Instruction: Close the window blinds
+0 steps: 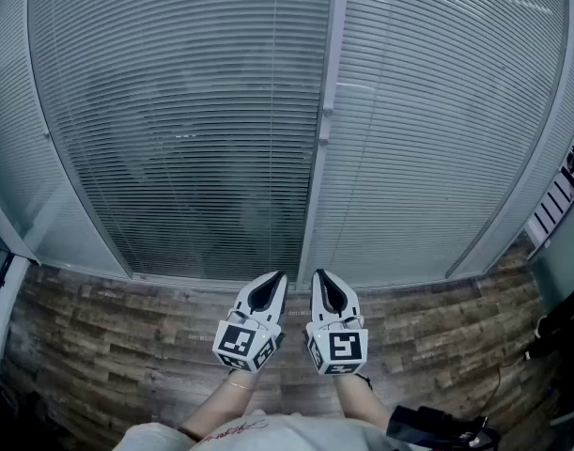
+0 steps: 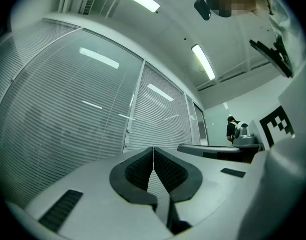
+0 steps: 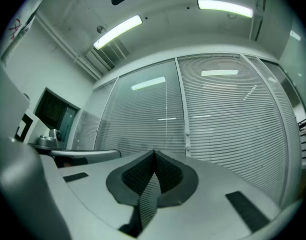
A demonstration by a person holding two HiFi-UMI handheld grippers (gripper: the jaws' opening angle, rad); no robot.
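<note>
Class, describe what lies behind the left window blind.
Behind the left blind, only dim dark patches show through its gaps. What they are cannot be told. The blind itself covers everything else.

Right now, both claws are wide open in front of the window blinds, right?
Not quite. The left claw and right claw are both shut, tips touching, with nothing between them; the left and right gripper views show it. They are indeed in front of the window blinds.
</note>
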